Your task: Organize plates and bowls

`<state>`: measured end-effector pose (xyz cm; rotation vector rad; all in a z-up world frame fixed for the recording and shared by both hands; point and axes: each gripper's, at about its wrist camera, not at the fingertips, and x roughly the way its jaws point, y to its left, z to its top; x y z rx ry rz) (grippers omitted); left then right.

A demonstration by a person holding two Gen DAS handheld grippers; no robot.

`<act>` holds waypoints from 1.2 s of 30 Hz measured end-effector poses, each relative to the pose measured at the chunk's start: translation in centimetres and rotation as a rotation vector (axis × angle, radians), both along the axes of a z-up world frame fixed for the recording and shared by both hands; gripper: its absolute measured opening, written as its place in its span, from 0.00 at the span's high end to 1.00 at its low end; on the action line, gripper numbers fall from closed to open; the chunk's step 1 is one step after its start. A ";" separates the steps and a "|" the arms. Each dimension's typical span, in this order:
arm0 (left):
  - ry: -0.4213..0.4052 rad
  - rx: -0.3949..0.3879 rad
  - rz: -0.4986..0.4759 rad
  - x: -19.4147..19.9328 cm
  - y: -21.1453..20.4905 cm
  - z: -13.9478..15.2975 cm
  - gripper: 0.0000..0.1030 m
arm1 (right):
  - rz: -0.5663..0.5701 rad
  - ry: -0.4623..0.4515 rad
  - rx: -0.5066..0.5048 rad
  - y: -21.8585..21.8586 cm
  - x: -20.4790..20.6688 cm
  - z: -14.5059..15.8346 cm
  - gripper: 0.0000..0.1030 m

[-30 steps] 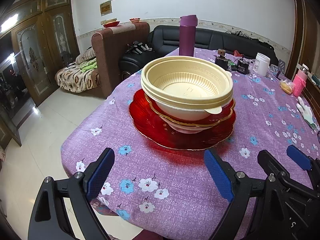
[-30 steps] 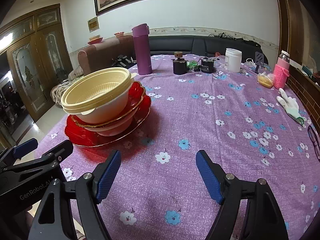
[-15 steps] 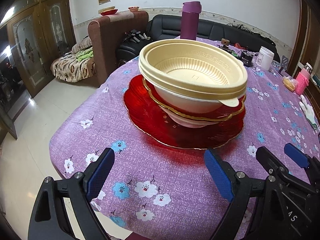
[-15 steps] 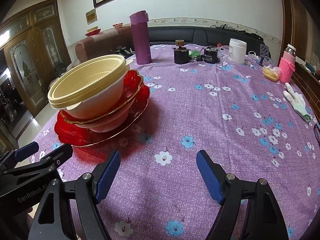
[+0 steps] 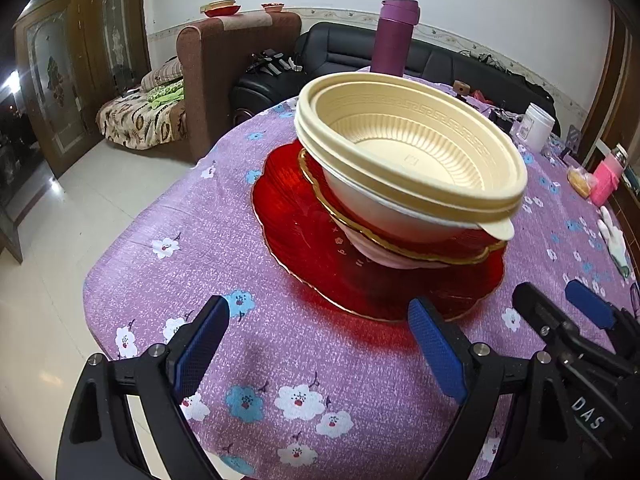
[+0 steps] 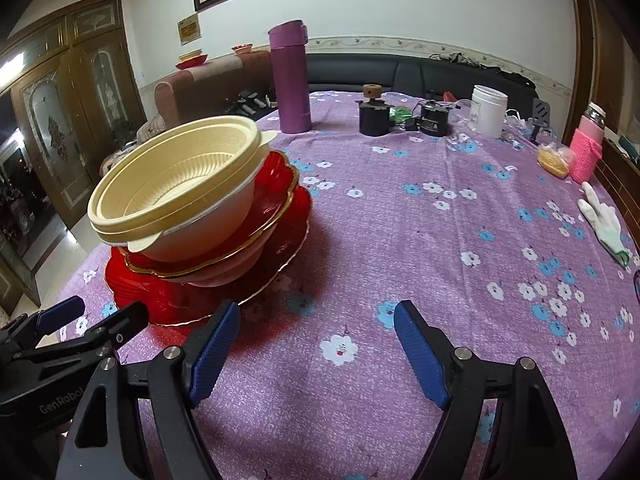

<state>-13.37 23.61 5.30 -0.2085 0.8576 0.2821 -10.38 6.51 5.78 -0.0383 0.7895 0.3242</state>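
A stack stands on the purple flowered table: a cream plastic bowl (image 5: 408,156) nested in a white one, on a gold-rimmed red bowl (image 5: 400,246), on a wide red plate (image 5: 304,240). The stack also shows in the right wrist view, with the cream bowl (image 6: 176,184) and red plate (image 6: 168,300) at the left. My left gripper (image 5: 316,340) is open and empty, just short of the plate's near rim. My right gripper (image 6: 316,340) is open and empty, over bare cloth to the right of the stack, its left fingertip by the plate's rim.
A purple flask (image 6: 290,78) stands behind the stack. Two dark devices (image 6: 374,116), a white jar (image 6: 488,110), a pink bottle (image 6: 586,148), a snack bag (image 6: 554,160) and a white glove (image 6: 604,220) lie at the far and right side. The table edge (image 5: 120,248) drops off to the left.
Both grippers have moved closer to the stack, which now looks larger and nearer. Both stay open and empty. The stack has not moved.
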 end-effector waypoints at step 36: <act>-0.041 0.023 0.011 -1.2 -0.7 0.8 0.12 | 0.002 -0.008 0.013 -0.3 -0.6 0.2 0.19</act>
